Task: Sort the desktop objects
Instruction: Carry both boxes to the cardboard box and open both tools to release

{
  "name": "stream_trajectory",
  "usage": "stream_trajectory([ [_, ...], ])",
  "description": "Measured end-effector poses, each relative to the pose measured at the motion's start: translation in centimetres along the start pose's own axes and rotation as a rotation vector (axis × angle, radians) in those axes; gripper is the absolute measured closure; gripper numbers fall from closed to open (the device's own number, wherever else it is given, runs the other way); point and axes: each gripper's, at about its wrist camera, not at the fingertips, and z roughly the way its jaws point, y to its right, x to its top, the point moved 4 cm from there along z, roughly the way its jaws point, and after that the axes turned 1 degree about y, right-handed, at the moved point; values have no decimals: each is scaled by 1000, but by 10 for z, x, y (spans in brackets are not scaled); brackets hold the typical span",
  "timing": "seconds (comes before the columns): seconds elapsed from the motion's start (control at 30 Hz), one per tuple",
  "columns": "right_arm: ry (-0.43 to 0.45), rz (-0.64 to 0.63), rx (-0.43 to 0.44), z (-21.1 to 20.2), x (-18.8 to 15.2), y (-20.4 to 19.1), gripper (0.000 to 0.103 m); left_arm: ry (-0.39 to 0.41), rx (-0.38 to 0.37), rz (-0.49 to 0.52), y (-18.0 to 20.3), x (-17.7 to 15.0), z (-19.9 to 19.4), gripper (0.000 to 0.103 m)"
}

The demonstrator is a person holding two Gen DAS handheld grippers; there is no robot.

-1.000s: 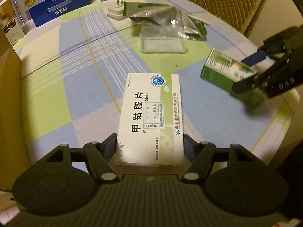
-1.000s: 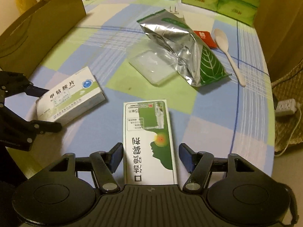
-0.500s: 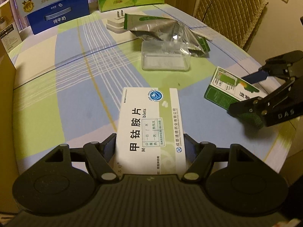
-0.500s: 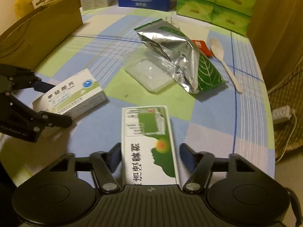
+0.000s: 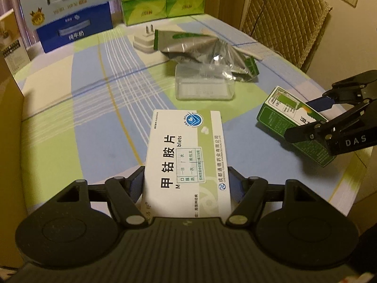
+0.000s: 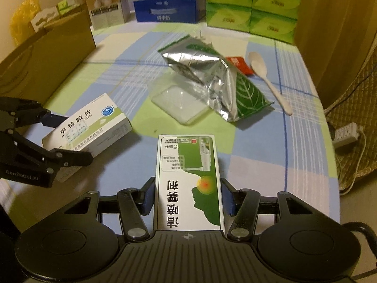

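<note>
My left gripper (image 5: 186,181) is shut on a white medicine box (image 5: 186,160) with green trim, held flat above the checked tablecloth. In the right wrist view the same left gripper (image 6: 75,139) and white medicine box (image 6: 94,127) show at the left. My right gripper (image 6: 188,198) is shut on a green-and-white spray box (image 6: 188,179), also held off the table. From the left wrist view, the right gripper (image 5: 306,120) clamps that spray box (image 5: 278,118) at the right edge of the table.
A silver foil bag (image 6: 212,80) lies over a clear plastic container (image 6: 179,103) mid-table. A white spoon (image 6: 268,77), red packet (image 6: 240,63) and plug adapter (image 5: 143,40) lie beyond. A brown cardboard box (image 6: 47,63) stands left; a blue carton (image 6: 165,9) and tissue packs (image 6: 252,4) line the back.
Both grippers have risen from the tablecloth with their boxes held. The views now take in more of the far side of the table.
</note>
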Motion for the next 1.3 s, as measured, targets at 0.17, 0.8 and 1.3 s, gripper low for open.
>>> stream_trajectory([
  [0.17,42,32,15,-21,14,-3,50,35,13,6,0,12,-23,36],
  [0.8,238,-58,196,-74,134,-147,50,165,250,-96,-104,24,-181,36],
  [1.3,203,-132,375,-24,191,-307,50,138,421,-235,-241,-41,-244,36],
])
